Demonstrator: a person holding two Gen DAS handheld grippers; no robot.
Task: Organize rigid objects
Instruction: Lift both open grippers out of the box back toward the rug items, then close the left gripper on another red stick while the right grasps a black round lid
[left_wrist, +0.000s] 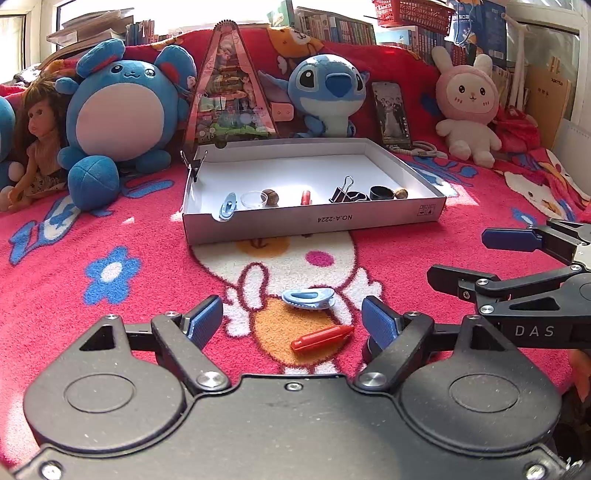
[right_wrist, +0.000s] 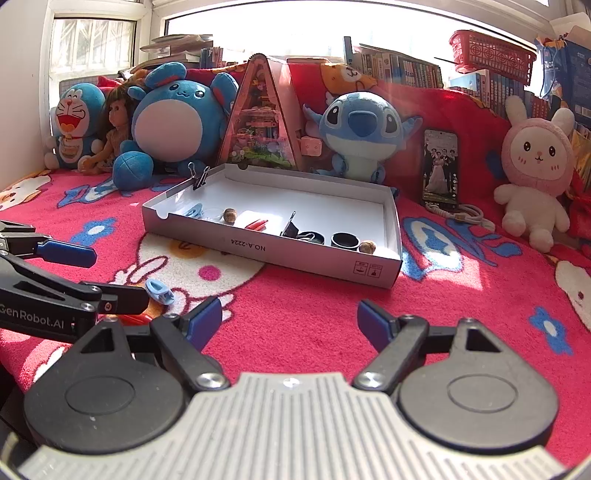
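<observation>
A shallow white cardboard box (left_wrist: 314, 221) (right_wrist: 306, 254) lies on the red blanket. It holds a blue clip (left_wrist: 228, 205), a clear cup (left_wrist: 253, 199), two walnuts, a red crayon (left_wrist: 306, 197), black binder clips (left_wrist: 345, 192) and a black ring (left_wrist: 382, 192). A loose blue clip (left_wrist: 308, 298) (right_wrist: 159, 290) and a red crayon (left_wrist: 321, 338) lie on the blanket. My left gripper (left_wrist: 293, 321) is open, low over the blanket, with both between its fingers. My right gripper (right_wrist: 290, 319) is open and empty over bare blanket to the right of them.
Plush toys, a doll (left_wrist: 37, 133), a triangular display case (left_wrist: 231, 92) and a phone (left_wrist: 391, 114) line the back. A binder clip (left_wrist: 194, 162) is clamped on the box's far left corner. A white cable (right_wrist: 461, 214) lies by the phone.
</observation>
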